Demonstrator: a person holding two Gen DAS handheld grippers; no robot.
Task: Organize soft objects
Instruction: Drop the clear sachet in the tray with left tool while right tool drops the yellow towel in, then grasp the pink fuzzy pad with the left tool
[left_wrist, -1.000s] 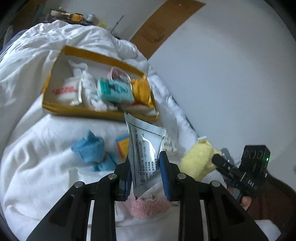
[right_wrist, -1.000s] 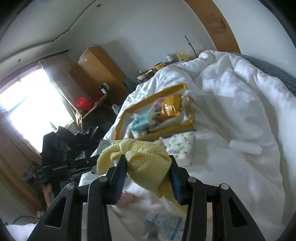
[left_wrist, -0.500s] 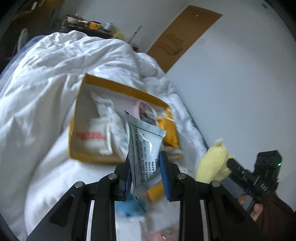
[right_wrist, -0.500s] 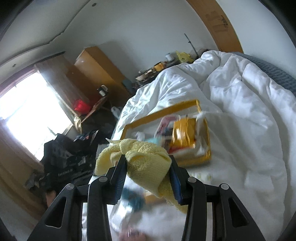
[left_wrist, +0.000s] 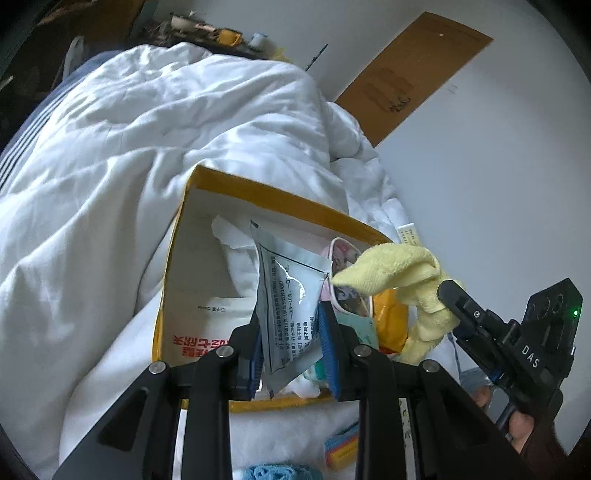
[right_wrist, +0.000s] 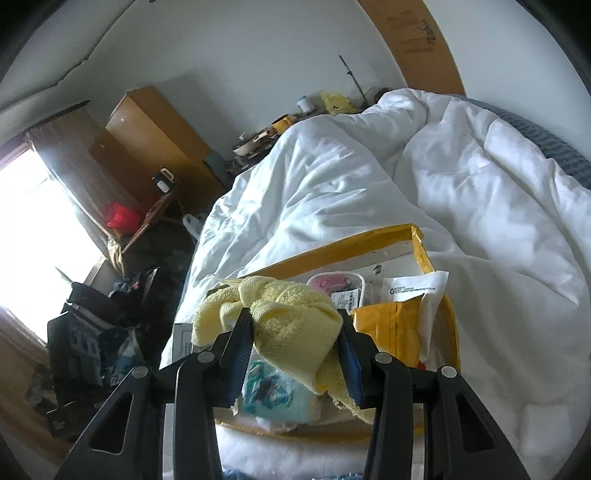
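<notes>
Yellow terry cloth (right_wrist: 291, 325), clamped in our right gripper (right_wrist: 293, 354), and silver foil pouch (left_wrist: 288, 314), pinched in our left gripper (left_wrist: 291, 350), now hover over the yellow-rimmed cardboard box (left_wrist: 258, 192) at twelve o'clock, having travelled in from the duvet; release comes next, we judge.

Both tongs are clamped on a load and held up, the left tongs (left_wrist: 291, 343) just beside the right tongs (right_wrist: 293, 349).
</notes>
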